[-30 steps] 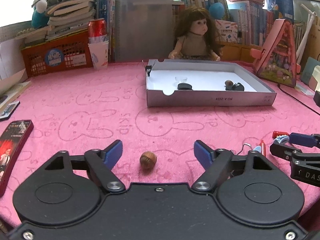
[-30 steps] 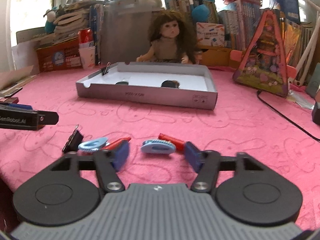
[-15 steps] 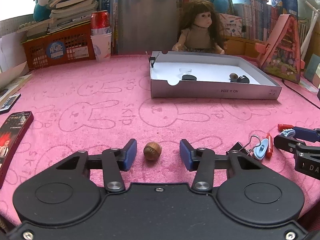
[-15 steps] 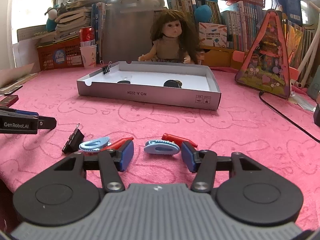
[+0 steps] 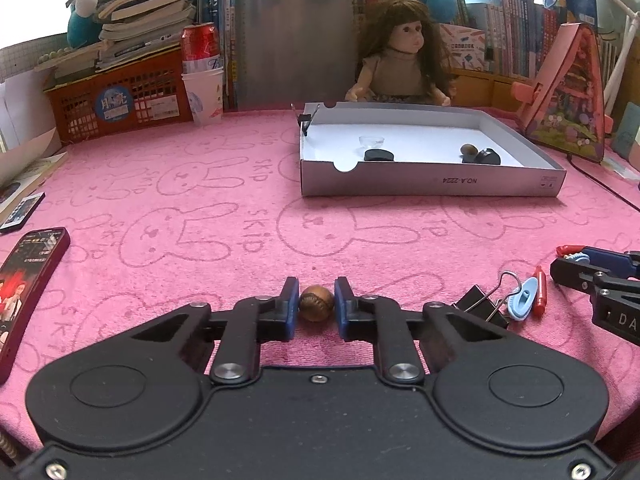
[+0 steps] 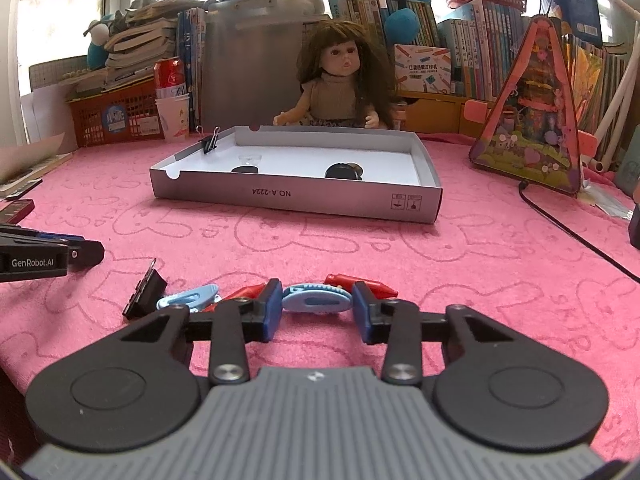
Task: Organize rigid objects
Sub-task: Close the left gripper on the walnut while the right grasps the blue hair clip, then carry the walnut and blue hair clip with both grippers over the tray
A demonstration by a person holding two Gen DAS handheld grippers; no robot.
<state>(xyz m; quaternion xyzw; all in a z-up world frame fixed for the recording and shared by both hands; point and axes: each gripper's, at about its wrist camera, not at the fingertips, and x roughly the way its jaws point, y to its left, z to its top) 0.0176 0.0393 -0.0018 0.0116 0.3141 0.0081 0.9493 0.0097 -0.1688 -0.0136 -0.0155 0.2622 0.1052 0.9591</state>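
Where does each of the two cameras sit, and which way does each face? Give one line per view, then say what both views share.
Left wrist: on the left gripper, facing forward and slightly down across the pink cloth; its jaws are shut on the brown nut.
Right wrist: on the right gripper, facing likewise; its jaws are closing around the blue clip.
Shared: grey box, doll, black binder clip.
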